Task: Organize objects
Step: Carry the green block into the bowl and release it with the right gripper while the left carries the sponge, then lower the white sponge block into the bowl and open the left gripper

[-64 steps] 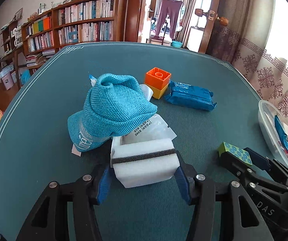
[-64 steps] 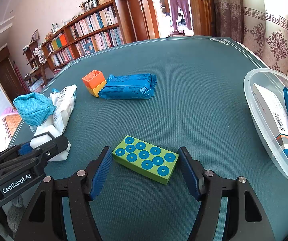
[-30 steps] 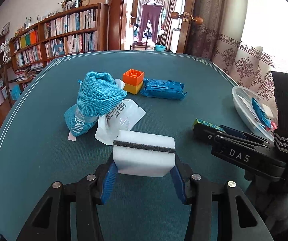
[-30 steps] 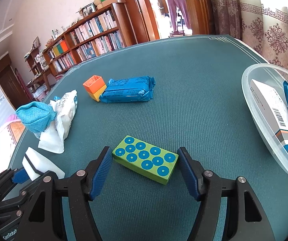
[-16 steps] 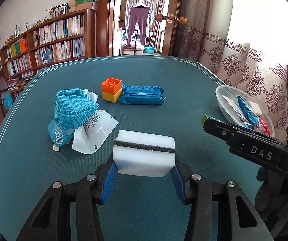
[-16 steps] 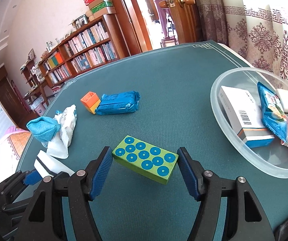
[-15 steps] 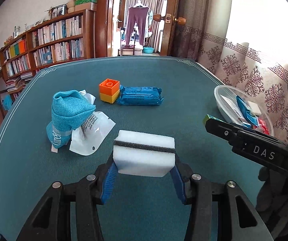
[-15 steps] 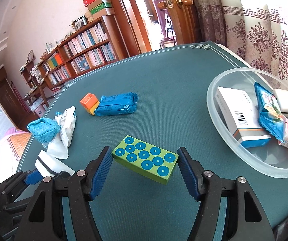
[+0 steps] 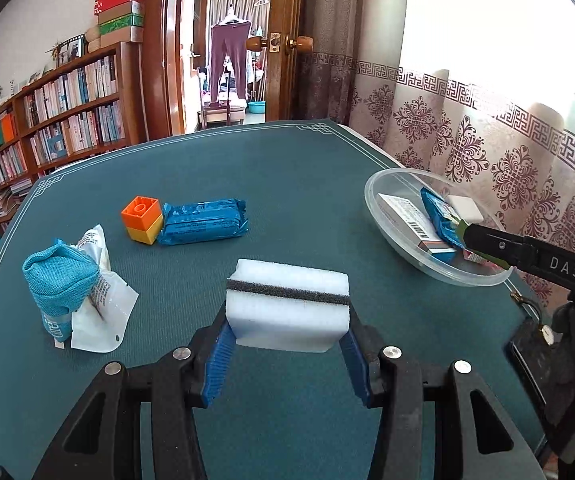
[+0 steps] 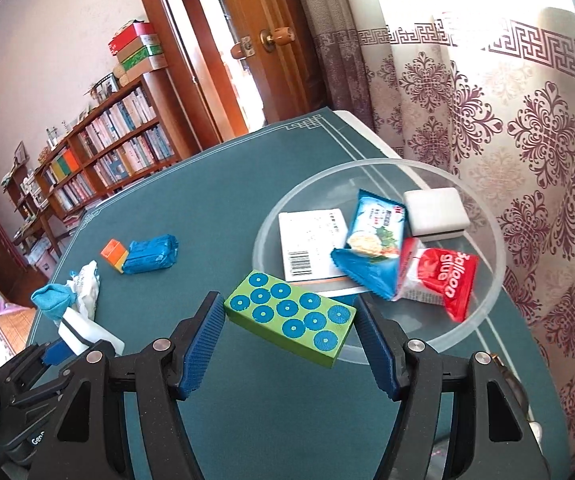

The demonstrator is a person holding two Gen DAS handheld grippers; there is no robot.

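Clear bowl [image 10: 487, 312] sits at the table's [image 10: 247, 168] right edge; my right gripper [image 10: 287, 320] pinches the green dotted block [image 10: 291, 318], hiding its near rim. My left gripper [image 9: 287, 344] clamps the white sponge [image 9: 287, 304], its underside unseen.

Daylight through the curtains [image 10: 527, 128] blew out the right side; fisheye edges curved, corners vignetted black.

Betw. left fingers [image 9: 217, 354]: white sponge [image 9: 287, 305], matt foam w/ dark band. Betw. right fingers [image 10: 203, 340]: green block [image 10: 291, 316], matt. Beyond: clear glossy plastic bowl [image 10: 487, 312]; table [image 9: 307, 176] w/ ribbed teal cloth.
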